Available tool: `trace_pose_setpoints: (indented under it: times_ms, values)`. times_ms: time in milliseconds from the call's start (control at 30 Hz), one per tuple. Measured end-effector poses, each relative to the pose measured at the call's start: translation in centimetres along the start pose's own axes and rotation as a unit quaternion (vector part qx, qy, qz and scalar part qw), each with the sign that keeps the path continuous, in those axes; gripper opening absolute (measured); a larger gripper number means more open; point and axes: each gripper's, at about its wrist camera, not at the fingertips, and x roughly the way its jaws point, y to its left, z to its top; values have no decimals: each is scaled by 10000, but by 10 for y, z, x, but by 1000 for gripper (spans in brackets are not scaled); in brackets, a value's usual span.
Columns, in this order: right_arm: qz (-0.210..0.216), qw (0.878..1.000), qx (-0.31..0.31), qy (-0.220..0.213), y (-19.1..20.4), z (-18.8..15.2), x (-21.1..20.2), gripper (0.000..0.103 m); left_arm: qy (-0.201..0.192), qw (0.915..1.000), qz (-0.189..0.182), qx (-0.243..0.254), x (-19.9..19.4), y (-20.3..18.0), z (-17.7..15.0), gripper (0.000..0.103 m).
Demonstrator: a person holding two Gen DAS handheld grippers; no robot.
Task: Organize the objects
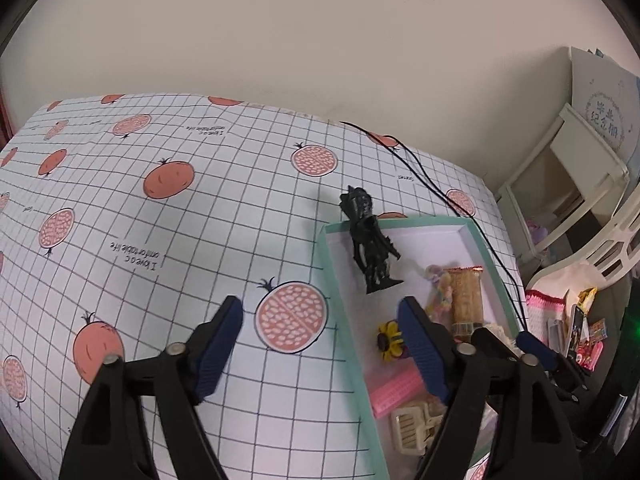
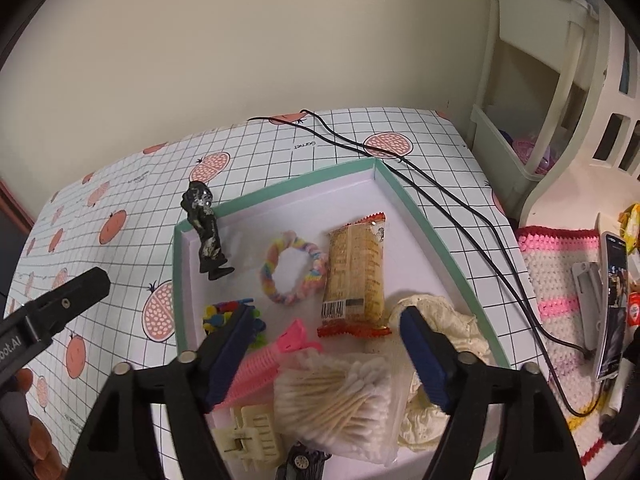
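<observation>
1. We see our left gripper (image 1: 320,334) with its blue-padded jaws spread wide and nothing between them, above the grid-and-fruit tablecloth (image 1: 168,216).
2. Right of it lies a mint-rimmed box (image 1: 326,264).
3. A black figurine (image 1: 370,248) stands upright in its far left corner.
4. A snack packet (image 1: 466,294), a pink comb (image 1: 396,394) and a cream hair clip (image 1: 412,426) lie inside.
</observation>
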Motion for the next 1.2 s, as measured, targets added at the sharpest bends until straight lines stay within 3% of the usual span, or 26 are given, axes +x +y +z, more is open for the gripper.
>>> trace_pose_setpoints:
  times_ms: [167, 267, 433, 533, 1200]
  values:
    - [-24, 10000, -45, -14, 3, -4, -4, 83, -36, 9999, 154, -35, -4, 10, -4, 86]
    - [-21, 10000, -53, -43, 5, -6, -7, 96, -65, 9997, 233, -47, -7, 16, -5, 93]
    - [-9, 9999, -95, -69, 9, -9, -11, 97, -123, 9996, 222, -108, -13, 22, -6, 94]
    - [3, 9999, -85, -89, 10, -12, -14, 103, -155, 9996, 235, -98, -16, 24, -8, 94]
    - [83, 9997, -125, -180, 17, -32, -41, 103, -393, 9965, 660, 317, -46, 28, -28, 94]
